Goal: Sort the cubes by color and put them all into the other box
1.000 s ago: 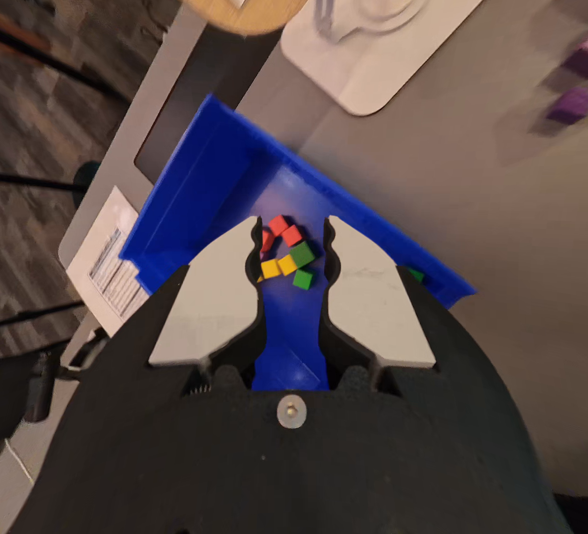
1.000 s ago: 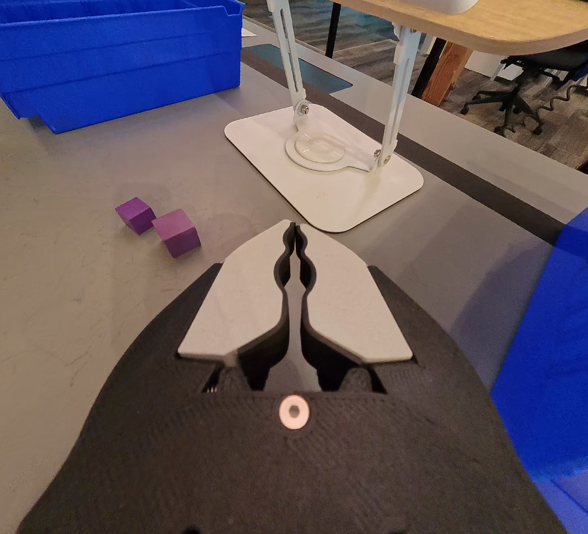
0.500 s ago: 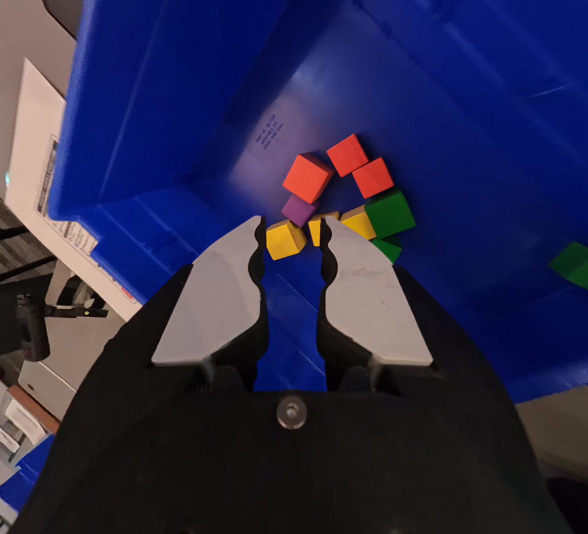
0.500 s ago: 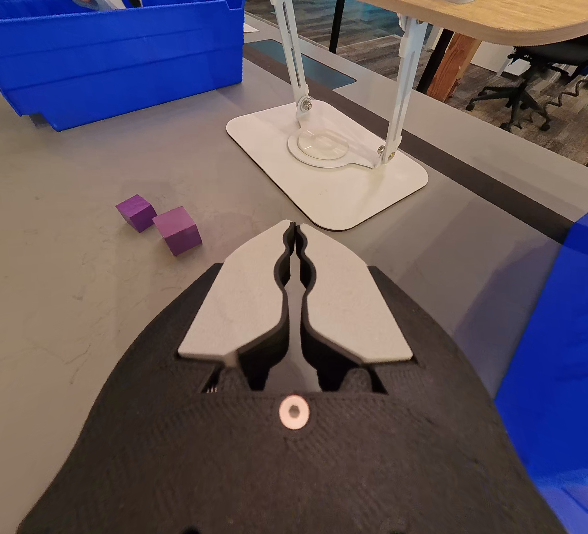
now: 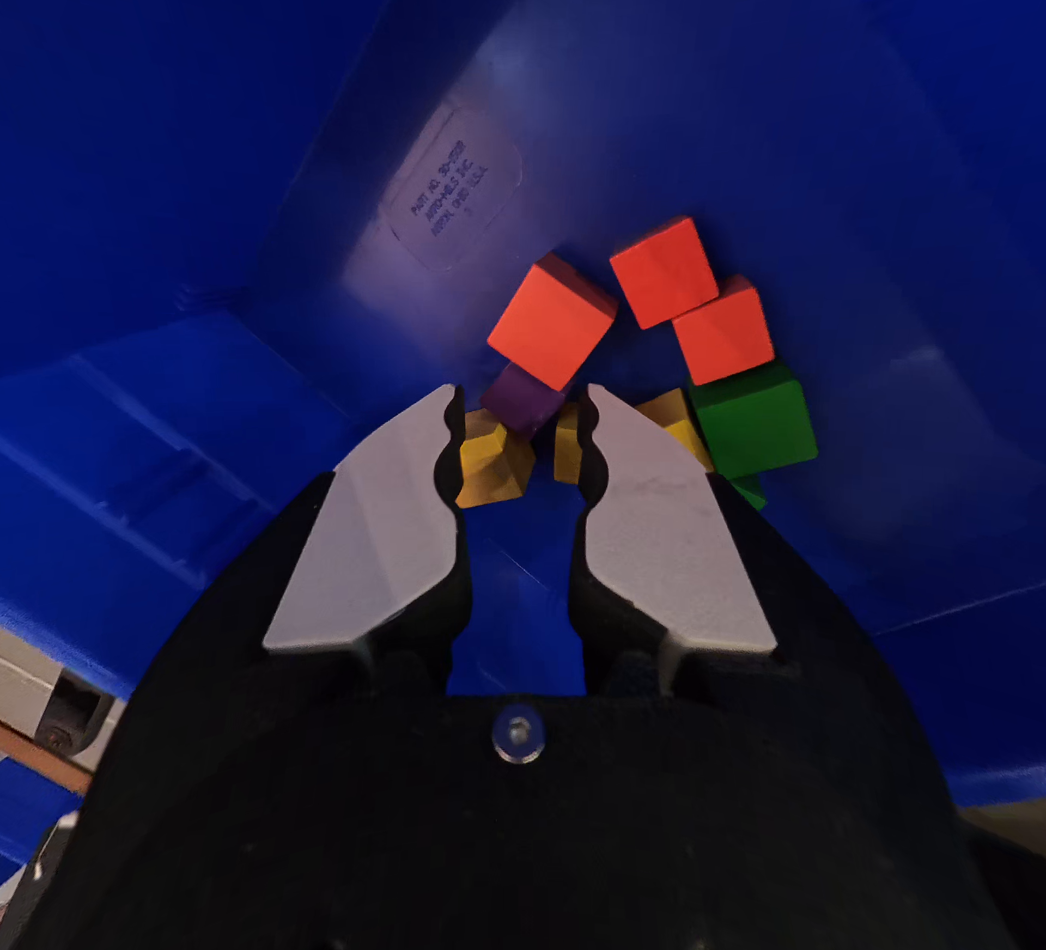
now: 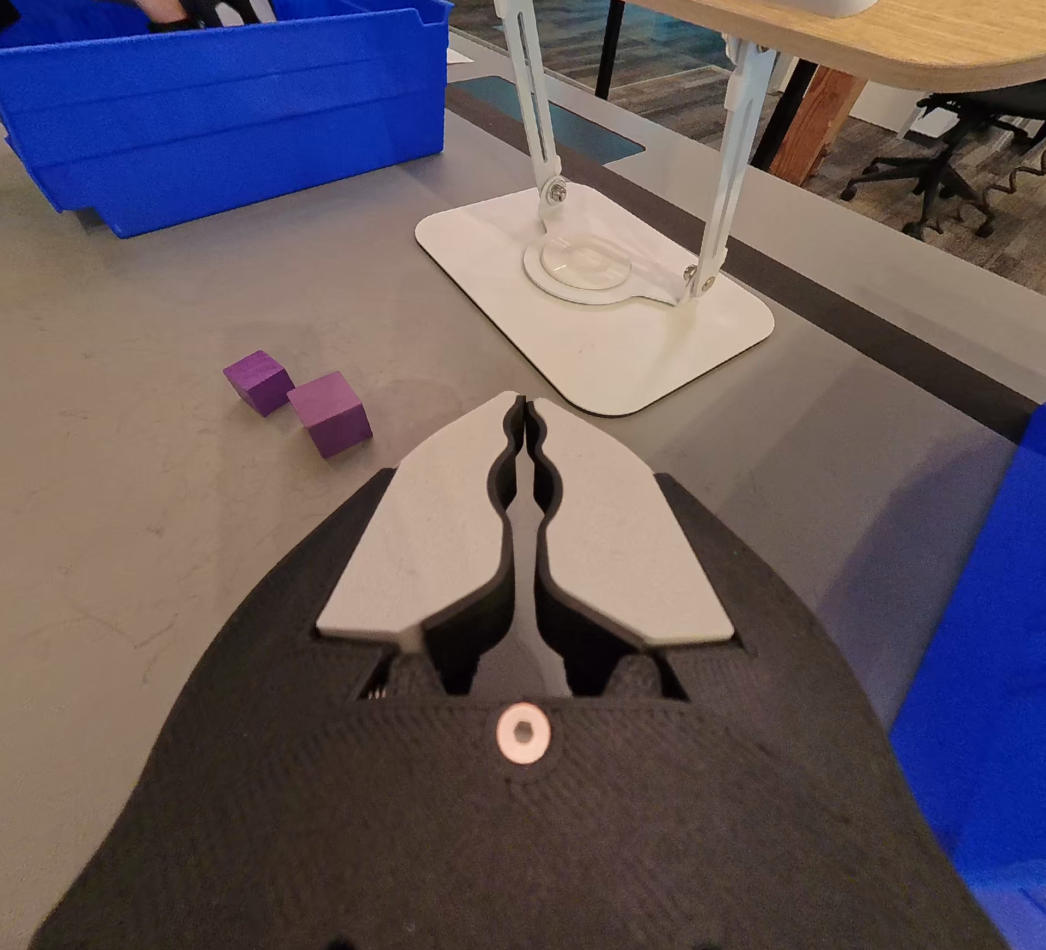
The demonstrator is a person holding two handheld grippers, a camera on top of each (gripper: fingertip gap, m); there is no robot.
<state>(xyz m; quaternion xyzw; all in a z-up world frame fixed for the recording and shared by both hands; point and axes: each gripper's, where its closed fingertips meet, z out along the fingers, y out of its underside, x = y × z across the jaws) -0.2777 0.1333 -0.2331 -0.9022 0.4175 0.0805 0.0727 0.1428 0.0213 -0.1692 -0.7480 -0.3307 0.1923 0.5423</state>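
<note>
1. The left gripper (image 5: 521,405) reaches into the blue box (image 5: 226,130), its fingers spread and empty.
2. The purple cube (image 5: 523,402) lies just past the fingertips at 12 o'clock (a red cube (image 5: 552,323) touching its far side), a yellow cube (image 5: 492,461) between the fingers.
3. The right gripper (image 6: 523,405) hovers over the tabletop (image 6: 141,498), fingers closed on nothing; two purple cubes (image 6: 328,413) sit at 10 o'clock.
</note>
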